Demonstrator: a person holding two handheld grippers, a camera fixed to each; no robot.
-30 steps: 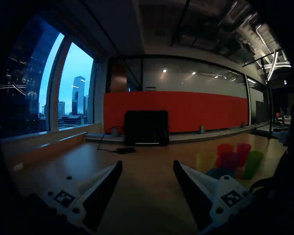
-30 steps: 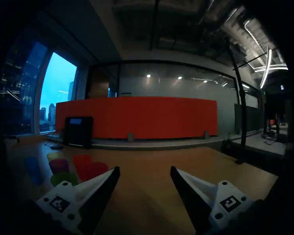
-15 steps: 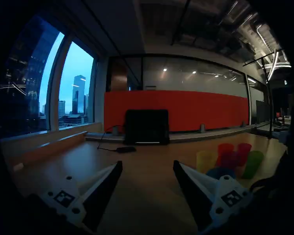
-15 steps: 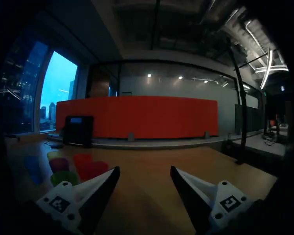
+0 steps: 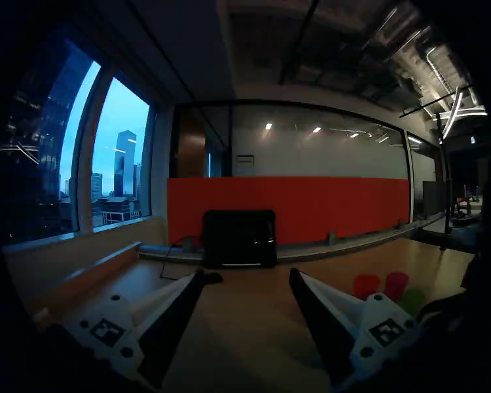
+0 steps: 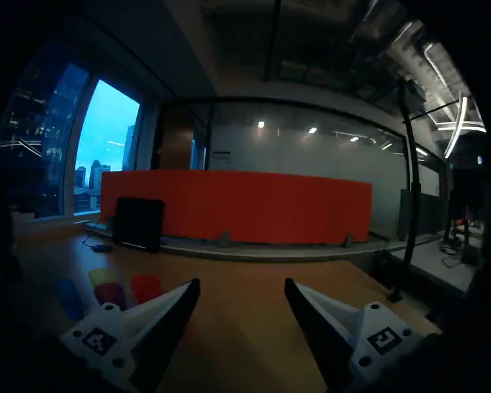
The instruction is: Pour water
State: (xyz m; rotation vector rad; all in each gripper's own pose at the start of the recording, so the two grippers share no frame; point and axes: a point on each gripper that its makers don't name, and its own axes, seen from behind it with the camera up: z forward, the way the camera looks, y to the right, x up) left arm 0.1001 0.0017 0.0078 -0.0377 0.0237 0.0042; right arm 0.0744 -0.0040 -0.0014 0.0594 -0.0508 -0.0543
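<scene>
Well, the left gripper (image 5: 245, 271) and right gripper (image 6: 241, 280) gape wide, empty. Coloured cups (image 6: 145, 287) stand lower left in the right gripper view.

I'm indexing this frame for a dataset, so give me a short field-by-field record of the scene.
left hand-held gripper: open, holding nothing
right hand-held gripper: open, holding nothing
surface: wooden table
cups: cluster of coloured plastic cups standing on the table, left of the right gripper's fingers
background: black flat screen in front of an orange partition wall
lighting: dim
pouring: not yet begun
</scene>
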